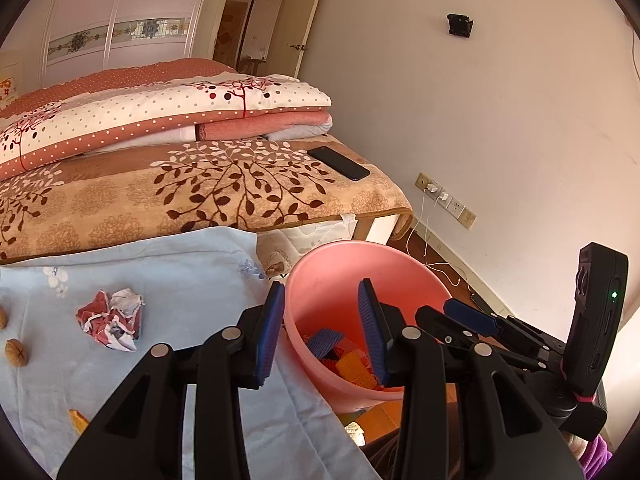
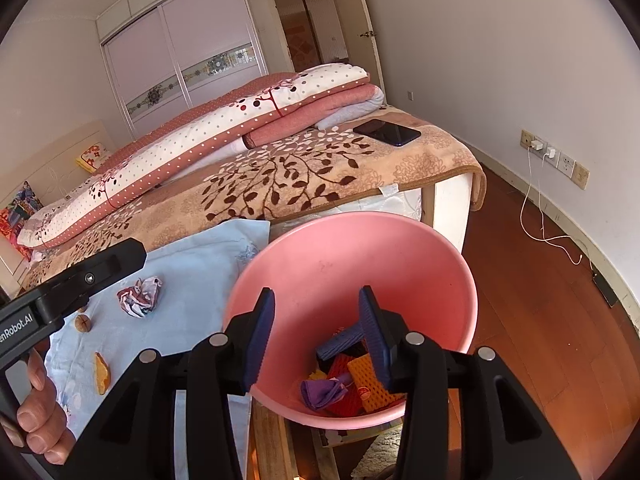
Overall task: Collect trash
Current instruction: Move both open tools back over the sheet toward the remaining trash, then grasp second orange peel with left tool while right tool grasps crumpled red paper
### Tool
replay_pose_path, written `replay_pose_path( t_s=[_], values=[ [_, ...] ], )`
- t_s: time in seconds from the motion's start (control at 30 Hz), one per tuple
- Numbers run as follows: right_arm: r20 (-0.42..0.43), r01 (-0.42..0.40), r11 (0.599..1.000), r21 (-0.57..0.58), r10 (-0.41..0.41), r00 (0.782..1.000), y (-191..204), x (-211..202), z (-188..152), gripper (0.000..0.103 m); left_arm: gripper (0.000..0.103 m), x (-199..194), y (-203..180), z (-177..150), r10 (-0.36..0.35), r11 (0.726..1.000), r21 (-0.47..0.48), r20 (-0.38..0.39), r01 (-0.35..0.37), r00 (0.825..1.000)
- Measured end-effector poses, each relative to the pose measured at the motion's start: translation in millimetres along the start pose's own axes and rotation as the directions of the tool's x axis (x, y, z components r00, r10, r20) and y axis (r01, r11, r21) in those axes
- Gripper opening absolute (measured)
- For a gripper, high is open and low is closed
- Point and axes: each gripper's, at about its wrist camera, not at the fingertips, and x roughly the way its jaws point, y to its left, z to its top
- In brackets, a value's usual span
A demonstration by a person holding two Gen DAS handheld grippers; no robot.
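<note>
A pink bin [image 1: 400,272] [image 2: 360,248] stands beside the bed's light blue cloth [image 1: 180,280]. In it lie blue, orange and red scraps [image 1: 356,368] and a purple scrap [image 2: 320,392]. My left gripper [image 1: 320,292] hangs open at the bin's left rim with nothing between its fingers. My right gripper [image 2: 316,296] is open above the bin's mouth, also empty; one of its blue fingers [image 1: 472,316] shows in the left wrist view. A crumpled red-and-white paper ball [image 1: 112,318] [image 2: 140,296] lies on the cloth, left of the bin.
Walnuts [image 1: 16,354] [image 2: 83,324] and an orange peel [image 1: 78,420] [image 2: 101,372] lie on the cloth. A dark phone [image 1: 338,162] [image 2: 386,132] rests on the leaf-patterned blanket near folded quilts [image 1: 160,116]. Wall sockets with a white cable [image 2: 536,200] lie right, above wooden floor.
</note>
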Motion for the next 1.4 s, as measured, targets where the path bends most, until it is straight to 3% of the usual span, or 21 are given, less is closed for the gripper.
replay_pose_path(
  t_s=[0.4,0.77,1.1,1.4],
  values=[
    [0.008,-0.085,0.995,-0.050,0.085,0.996,47.2,-9.6,-17.8,0.044,0.038,-51.0,40.0,-19.5,0.098,0.994,-0.042,0.022,-0.097,0.995],
    [-0.018,-0.145,0.986,-0.085,0.144,0.989,80.8,-8.4,-33.6,0.044,0.038,-91.5,87.9,-44.5,0.221,0.970,-0.111,0.013,-0.218,0.975],
    [-0.055,-0.169,0.978,-0.124,0.164,0.985,103.9,-6.6,-47.9,0.044,0.038,-105.2,132.1,-83.4,0.283,0.933,-0.212,-0.073,-0.292,0.956],
    [-0.104,-0.182,0.971,-0.152,0.167,0.980,120.1,6.1,-57.9,0.044,0.038,-76.4,150.8,-110.8,0.291,0.906,-0.259,-0.195,-0.336,0.937]
  ],
)
